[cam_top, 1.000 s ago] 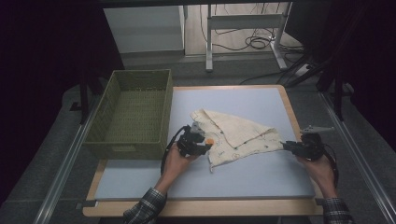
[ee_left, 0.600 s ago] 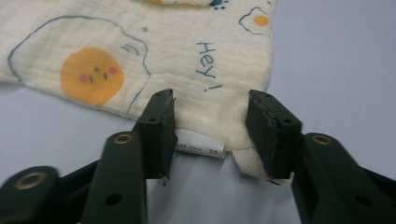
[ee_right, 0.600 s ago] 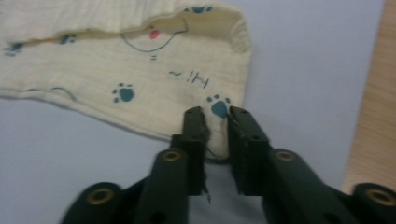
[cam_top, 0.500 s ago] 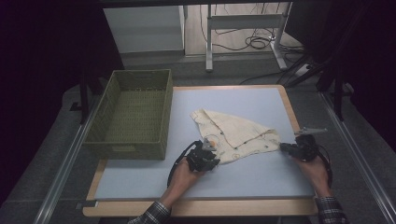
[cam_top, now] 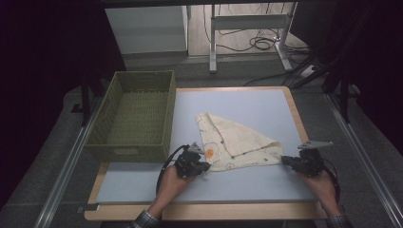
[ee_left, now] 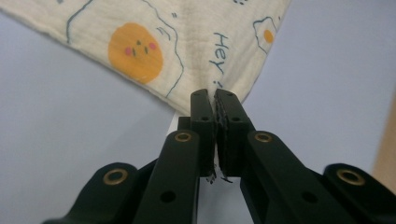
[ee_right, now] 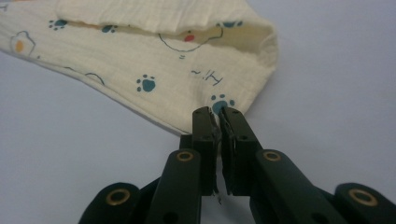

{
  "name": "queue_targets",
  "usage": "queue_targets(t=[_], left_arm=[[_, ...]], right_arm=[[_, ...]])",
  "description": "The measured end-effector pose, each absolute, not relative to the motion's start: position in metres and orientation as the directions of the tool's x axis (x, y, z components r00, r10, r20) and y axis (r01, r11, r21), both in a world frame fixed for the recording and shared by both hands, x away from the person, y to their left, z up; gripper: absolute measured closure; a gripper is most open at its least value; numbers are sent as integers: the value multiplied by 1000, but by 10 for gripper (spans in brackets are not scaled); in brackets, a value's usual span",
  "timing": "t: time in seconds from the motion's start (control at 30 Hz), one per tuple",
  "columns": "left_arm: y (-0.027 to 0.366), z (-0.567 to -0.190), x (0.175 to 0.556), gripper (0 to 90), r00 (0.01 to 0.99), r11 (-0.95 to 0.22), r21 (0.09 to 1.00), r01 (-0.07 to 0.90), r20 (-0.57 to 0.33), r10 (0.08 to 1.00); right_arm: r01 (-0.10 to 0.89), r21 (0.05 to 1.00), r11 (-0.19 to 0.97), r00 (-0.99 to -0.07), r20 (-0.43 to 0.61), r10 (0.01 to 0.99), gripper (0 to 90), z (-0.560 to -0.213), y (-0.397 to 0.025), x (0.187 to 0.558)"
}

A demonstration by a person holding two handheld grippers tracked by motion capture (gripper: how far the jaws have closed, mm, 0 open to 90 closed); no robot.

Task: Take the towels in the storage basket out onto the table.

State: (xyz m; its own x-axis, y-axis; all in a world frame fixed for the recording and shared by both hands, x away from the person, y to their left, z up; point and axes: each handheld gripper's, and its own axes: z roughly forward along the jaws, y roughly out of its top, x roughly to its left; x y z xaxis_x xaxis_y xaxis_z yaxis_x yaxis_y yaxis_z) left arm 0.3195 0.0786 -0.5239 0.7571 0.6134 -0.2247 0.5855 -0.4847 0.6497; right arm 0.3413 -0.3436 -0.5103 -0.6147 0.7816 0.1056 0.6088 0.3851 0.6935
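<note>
Cloth [cam_top: 237, 142] folded on blue table [cam_top: 247, 183], beside green basket [cam_top: 133, 116]. Left gripper [cam_top: 203, 167] and right gripper [cam_top: 286, 160] both clamped on near corners. Mid-fold, apparently; next, lifting both corners together and carrying them across evenly.

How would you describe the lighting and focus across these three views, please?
High view: dim and slightly soft, dark surroundings, the blue mat evenly lit, no glare. Left gripper view: the cloth print is sharp, while the left hand-held gripper blurs near the bottom edge. Right gripper view: the cloth is crisp near the right hand-held gripper, with a soft shadow inside its fold.
</note>
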Motion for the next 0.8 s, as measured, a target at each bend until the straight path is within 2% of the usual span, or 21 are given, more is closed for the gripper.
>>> queue_targets(t=[0.17,0.23,0.33,0.47,0.57,0.67,0.7,0.8], left_arm=[[92,-525,299,857,759,-494,639,590,-230,609],[93,-524,292,822,761,-498,638,587,-224,609],[94,-520,289,607,744,-488,665,565,-154,651],[92,-519,294,404,718,-475,685,552,-101,688],[90,-525,299,310,699,-475,689,548,-65,712],[89,-531,301,279,688,-480,687,546,-40,724],[88,-537,304,233,676,-481,685,547,-24,736],[90,-541,305,196,671,-464,700,543,-31,741]], right_arm=[[595,690,412,-650,112,752,842,-514,-334,313],[597,687,414,-655,120,746,841,-516,-332,304],[602,686,409,-653,128,746,789,-517,-334,296],[592,699,402,-640,106,761,689,-505,-337,296],[568,720,400,-645,87,759,673,-495,-335,298],[554,728,404,-660,89,746,674,-491,-329,302],[541,729,420,-683,89,725,674,-490,-317,307],[524,729,440,-709,87,700,674,-492,-302,314]])
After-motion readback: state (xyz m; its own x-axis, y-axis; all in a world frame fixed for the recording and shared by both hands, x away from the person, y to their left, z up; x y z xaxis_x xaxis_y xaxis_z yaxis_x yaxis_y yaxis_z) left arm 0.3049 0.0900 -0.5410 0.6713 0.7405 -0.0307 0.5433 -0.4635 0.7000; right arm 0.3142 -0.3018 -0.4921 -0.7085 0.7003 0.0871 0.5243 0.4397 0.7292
